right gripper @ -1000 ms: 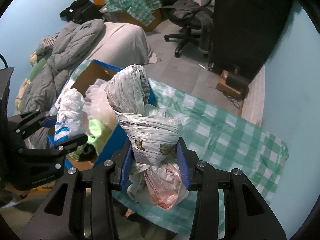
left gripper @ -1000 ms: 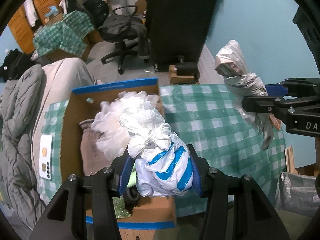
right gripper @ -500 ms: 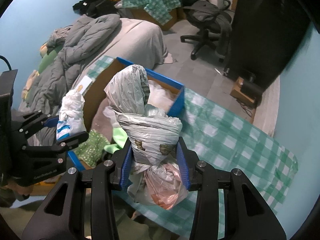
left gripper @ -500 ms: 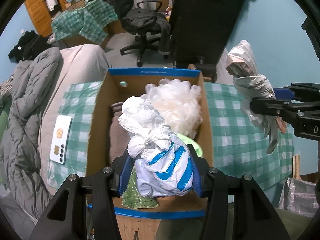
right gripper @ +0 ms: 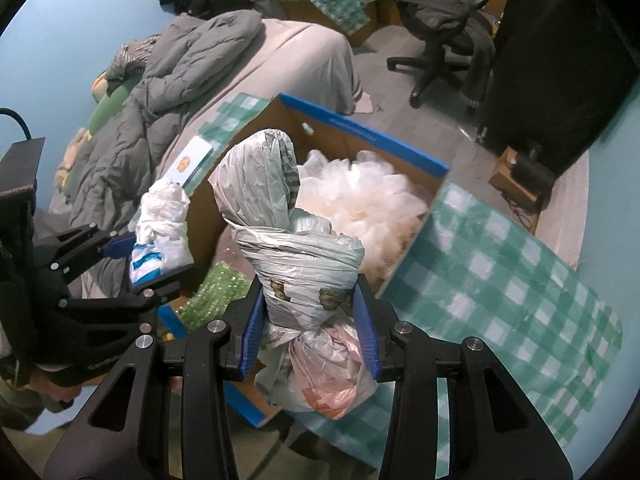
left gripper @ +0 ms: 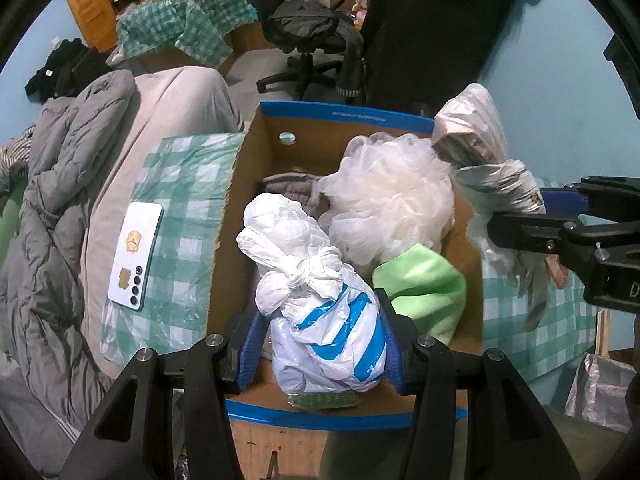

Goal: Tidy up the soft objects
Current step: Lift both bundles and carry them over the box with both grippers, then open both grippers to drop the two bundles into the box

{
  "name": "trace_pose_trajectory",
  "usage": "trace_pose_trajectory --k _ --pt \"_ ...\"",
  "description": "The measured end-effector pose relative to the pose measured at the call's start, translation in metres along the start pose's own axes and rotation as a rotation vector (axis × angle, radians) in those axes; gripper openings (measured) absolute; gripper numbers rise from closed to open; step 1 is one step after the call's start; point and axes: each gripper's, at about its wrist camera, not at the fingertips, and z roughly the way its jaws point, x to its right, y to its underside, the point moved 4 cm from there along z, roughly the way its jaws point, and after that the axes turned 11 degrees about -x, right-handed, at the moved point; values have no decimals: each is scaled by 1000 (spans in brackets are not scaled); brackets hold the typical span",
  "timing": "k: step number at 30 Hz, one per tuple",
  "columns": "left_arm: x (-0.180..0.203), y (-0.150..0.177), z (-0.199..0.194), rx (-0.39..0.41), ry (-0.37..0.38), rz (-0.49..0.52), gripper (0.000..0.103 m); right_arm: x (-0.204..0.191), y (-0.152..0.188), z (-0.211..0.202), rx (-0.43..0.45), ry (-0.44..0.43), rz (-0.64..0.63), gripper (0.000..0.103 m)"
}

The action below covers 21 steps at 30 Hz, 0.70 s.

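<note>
My left gripper [left gripper: 322, 350] is shut on a knotted white bag with blue stripes [left gripper: 320, 312] and holds it above the near end of a blue-rimmed cardboard box [left gripper: 344, 114]. Inside the box lie a fluffy white mesh bundle [left gripper: 390, 200], a light green cloth [left gripper: 424, 292] and a grey-brown cloth [left gripper: 288, 186]. My right gripper [right gripper: 308, 336] is shut on a grey-green wrapped plastic bag bundle [right gripper: 296, 248] with a pinkish bag hanging below, over the box's right edge. The right gripper [left gripper: 556, 216] also shows at the right of the left wrist view, and the left gripper [right gripper: 156, 256] at the left of the right wrist view.
The box sits on a green-and-white checked sheet [right gripper: 500, 276] spread over a bed. A white phone [left gripper: 136, 256] lies left of the box beside a grey duvet [left gripper: 48, 208]. An office chair [left gripper: 312, 36] and a dark cabinet [right gripper: 560, 60] stand beyond. A silver bag [left gripper: 600, 392] sits low right.
Both grippers have carried their bags leftward across the checked sheet, so that they now hang over the box. The box has come to the middle of both views. Neither grip has changed.
</note>
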Motion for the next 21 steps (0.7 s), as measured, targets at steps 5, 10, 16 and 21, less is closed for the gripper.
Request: trace_pose_trajectory --k 5,10,16,21 --pt "-8 3 10 -21 1 9 52 -13 -1 19 -31 -5 5 40" --pt "-12 5 19 -42 1 26 53 -18 -2 31 -57 0 17 40" --pt "-13 3 25 -48 12 46 53 -24 -1 42 -81 -9 41 42" --pt "-11 2 24 -50 9 69 57 -26 1 47 -91 -10 51 44"
